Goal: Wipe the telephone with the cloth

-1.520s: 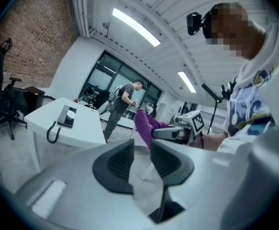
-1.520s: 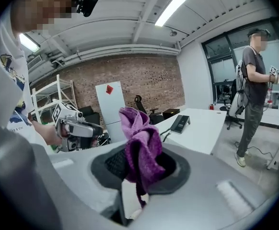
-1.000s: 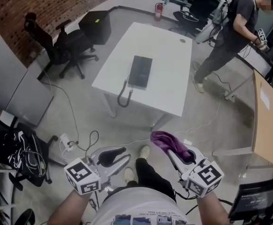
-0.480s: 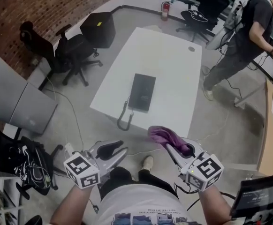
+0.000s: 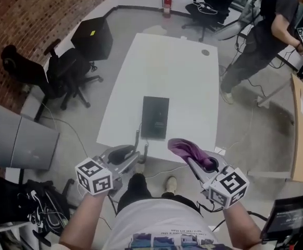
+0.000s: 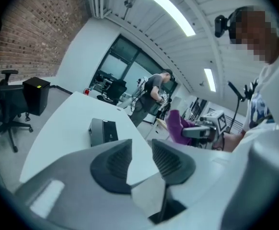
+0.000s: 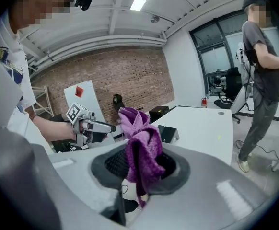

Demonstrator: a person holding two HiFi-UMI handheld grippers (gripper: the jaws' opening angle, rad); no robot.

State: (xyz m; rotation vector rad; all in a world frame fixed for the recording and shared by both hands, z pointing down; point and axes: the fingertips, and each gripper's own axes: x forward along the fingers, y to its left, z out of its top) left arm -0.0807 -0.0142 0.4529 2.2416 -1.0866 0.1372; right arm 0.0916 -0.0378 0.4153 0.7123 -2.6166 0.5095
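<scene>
Nearer flat black telephone (image 5: 155,117), crumpled cloth (image 5: 185,149)

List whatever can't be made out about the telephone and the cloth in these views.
- Telephone, head view: too small to show keys, handset or dirt.
- Telephone, right gripper view: one end is hidden behind the cloth.
- Cloth's lower part, right gripper view: buried between the pads of the right gripper, so how much is pinched is unseen.
- Cloth, left gripper view: small and blurred, so its folds are unreadable.
</scene>
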